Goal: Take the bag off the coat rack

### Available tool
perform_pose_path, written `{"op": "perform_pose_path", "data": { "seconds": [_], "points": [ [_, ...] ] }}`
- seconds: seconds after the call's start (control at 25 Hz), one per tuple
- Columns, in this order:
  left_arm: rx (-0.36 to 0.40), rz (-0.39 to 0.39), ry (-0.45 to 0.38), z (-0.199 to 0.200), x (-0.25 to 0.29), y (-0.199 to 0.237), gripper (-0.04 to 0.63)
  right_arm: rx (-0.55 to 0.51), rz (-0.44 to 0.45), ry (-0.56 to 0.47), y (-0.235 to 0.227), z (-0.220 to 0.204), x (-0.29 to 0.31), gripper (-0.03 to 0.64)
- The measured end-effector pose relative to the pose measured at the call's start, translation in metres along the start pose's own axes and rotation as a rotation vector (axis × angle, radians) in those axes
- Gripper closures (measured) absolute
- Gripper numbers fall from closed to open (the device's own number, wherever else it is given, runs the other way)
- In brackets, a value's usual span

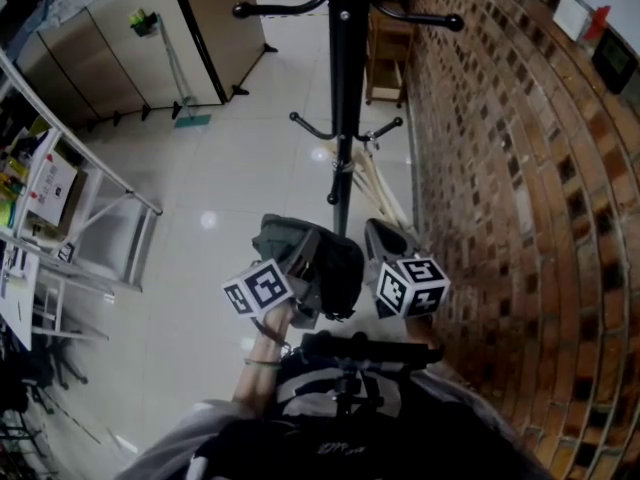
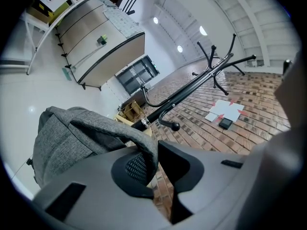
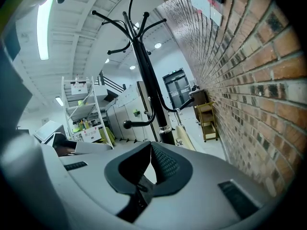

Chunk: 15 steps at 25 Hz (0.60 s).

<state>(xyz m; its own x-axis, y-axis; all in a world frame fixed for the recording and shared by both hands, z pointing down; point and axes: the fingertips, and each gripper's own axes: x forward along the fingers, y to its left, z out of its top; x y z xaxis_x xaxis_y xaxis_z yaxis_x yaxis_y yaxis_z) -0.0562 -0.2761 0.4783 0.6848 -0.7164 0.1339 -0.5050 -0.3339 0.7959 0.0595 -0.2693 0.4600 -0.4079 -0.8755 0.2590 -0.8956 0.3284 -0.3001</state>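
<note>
One grey bag [image 2: 67, 138] hangs by its strap [image 2: 142, 139] in the left claw [image 2: 156, 163], near the coat rack [image 1: 345, 88]; right claw [image 3: 149, 161] seems closed, empty.

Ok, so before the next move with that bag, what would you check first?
1. Left gripper clamped on the bag strap: ok.
2. Strap clear of the nearest hook: ok, that hook is bare.
3. Bag free of the coat rack pole: cannot tell, it hangs close beside it.
4. Right gripper empty: ok, jaws together on nothing.
5. Room beside the brick wall: cannot tell.
</note>
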Motion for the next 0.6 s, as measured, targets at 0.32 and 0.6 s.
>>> {"op": "perform_pose_path", "data": {
  "seconds": [0.32,0.6],
  "points": [
    [0.005,-0.001,0.020,-0.0029,-0.0025,-0.0004,0.552,-0.020,-0.001,0.010,0.0039,-0.0040,-0.0005,0.618],
    [0.003,-0.008,0.027,-0.0035,-0.0058,0.0002,0.552,-0.026,-0.005,0.012,0.0029,-0.0068,-0.0013,0.618]
  ]
}}
